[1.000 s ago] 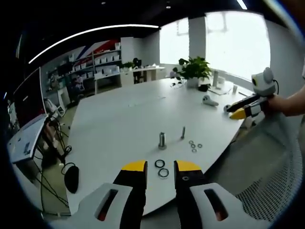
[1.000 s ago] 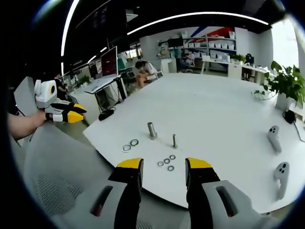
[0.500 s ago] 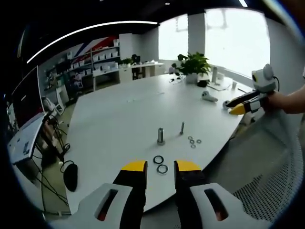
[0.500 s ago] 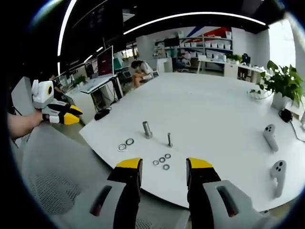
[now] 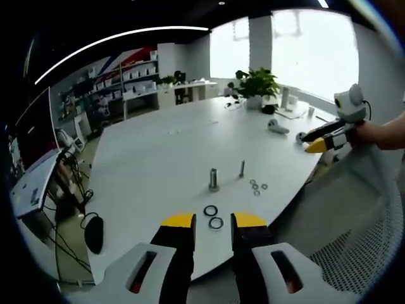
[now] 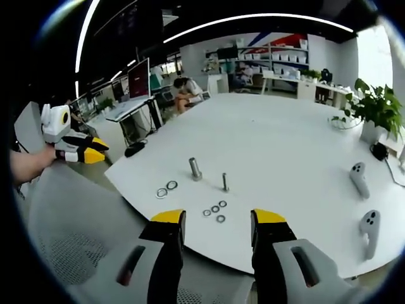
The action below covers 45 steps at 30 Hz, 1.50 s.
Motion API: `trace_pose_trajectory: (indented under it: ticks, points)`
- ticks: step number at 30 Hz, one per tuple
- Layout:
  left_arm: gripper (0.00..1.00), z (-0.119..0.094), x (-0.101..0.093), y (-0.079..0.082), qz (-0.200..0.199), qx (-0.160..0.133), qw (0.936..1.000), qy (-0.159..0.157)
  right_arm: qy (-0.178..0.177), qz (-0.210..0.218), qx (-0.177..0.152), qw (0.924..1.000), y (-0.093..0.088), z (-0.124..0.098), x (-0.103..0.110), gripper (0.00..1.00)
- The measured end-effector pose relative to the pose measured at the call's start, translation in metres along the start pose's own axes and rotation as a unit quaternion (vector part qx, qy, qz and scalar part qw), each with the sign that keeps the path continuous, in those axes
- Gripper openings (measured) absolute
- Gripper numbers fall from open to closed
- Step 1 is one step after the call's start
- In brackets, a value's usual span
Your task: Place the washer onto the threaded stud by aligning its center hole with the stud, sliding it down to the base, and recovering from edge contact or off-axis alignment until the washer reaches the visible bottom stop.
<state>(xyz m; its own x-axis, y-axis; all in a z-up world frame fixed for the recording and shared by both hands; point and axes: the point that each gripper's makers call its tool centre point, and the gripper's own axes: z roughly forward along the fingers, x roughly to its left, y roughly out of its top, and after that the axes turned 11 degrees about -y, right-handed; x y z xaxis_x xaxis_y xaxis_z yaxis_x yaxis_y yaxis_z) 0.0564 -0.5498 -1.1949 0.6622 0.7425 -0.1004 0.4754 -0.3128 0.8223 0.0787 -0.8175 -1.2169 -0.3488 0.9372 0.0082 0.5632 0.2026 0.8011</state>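
Observation:
On the white table (image 5: 158, 152) stand a thick stud (image 5: 214, 179) and a thin threaded stud (image 5: 242, 168). Two large washers (image 5: 213, 216) lie near the table's front edge, and three small washers (image 5: 257, 187) lie beside the thin stud. My left gripper (image 5: 212, 220) hangs open just short of the large washers, holding nothing. In the right gripper view, my right gripper (image 6: 216, 216) stands open and empty before the small washers (image 6: 215, 211), with the thin stud (image 6: 224, 182), thick stud (image 6: 195, 168) and large washers (image 6: 165, 189) beyond. Each gripper shows in the other's view, left gripper (image 6: 82, 149) and right gripper (image 5: 326, 137).
Two white controllers (image 6: 365, 201) lie on the table to the right in the right gripper view. A potted plant (image 5: 256, 92) stands at the far table edge. A mesh chair (image 5: 361, 240) sits below the right hand. Desks, shelves and a seated person (image 6: 187, 94) fill the background.
Both cameras have pulled back slightly, so the studs and washers look a little farther and higher. The right gripper's jaws have spread slightly wider. Nothing on the table has moved.

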Motion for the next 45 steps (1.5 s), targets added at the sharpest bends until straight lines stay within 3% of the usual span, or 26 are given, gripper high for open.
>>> trace_pose_trajectory:
  ticks: [13, 32, 45]
  points:
    - [0.19, 0.002, -0.002, -0.005, 0.001, 0.013, 0.9999, -0.007, 0.003, -0.006, 0.025, 0.9997, -0.010, 0.002, 0.002, 0.45]
    - [0.22, 0.006, -0.009, -0.015, 0.002, 0.040, 0.9989, -0.023, 0.025, -0.022, 0.033, 0.9989, -0.014, 0.002, 0.009, 0.45]
    - [0.22, 0.008, -0.009, -0.020, 0.001, 0.056, 0.9982, -0.022, 0.021, -0.014, 0.032, 0.9992, -0.014, 0.001, 0.007, 0.45]
